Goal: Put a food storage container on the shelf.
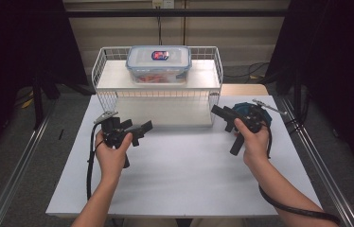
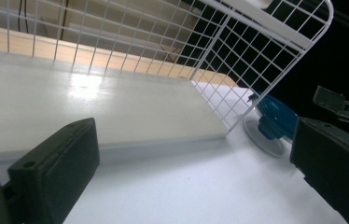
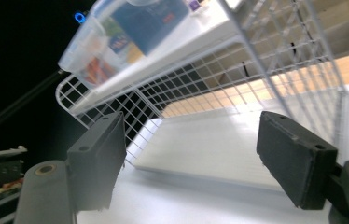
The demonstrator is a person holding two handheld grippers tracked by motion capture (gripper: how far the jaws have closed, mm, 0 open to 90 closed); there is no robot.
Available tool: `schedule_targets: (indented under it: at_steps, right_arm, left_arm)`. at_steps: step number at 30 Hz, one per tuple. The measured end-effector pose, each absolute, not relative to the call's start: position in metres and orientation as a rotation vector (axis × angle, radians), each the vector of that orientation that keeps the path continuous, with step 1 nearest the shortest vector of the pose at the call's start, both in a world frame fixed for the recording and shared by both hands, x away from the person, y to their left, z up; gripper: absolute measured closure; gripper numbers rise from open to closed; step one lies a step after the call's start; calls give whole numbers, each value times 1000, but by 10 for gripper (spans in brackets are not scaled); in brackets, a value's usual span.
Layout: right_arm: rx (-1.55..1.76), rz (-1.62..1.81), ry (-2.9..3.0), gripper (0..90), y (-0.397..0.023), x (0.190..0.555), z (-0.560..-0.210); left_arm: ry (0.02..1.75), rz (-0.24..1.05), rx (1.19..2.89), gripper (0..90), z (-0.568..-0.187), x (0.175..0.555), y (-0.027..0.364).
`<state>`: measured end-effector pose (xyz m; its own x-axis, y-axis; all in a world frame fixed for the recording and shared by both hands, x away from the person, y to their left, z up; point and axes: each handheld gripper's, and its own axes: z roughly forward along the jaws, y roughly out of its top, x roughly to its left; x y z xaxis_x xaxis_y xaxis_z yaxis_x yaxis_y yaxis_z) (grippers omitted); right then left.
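On the rack's upper shelf: the lidded food box [image 1: 159,64] sat centred, long axis running across the table.
Rack [image 1: 110,92]: white wire frame, 2 levels, lower shelf bare.
My left gripper [image 1: 137,134]: jaws wide apart, nothing between them, low on the table before the rack's left end.
My right gripper [image 1: 225,118]: jaws wide apart, nothing held, before the rack's right end.
Bearing: box lay ahead of and above both, between them.
Nearer hand: judged about equal; cannot tell which.

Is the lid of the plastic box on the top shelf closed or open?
Closed. The lid sits flat on the plastic box, which stands upright on the top shelf of the wire rack.
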<state>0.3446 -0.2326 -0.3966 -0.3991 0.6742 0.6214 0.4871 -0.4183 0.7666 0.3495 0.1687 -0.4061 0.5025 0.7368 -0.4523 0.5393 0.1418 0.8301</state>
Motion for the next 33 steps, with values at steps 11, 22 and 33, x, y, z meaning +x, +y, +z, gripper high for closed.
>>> schedule_targets:
  at_steps: [11,22,33]
  right_arm:
    - [1631,1826,1641,230,-256,346,-402]
    - [1642,1710,1670,252,-279,360,-401]
    - [1655,1563,1682,404,-304,379,-399]
  left_arm:
    - [1138,221,1611,13,-420,345,165]
    - [1137,200,1649,11,-424,344,166]
    - [1143,182,1675,8,-426,343,165]
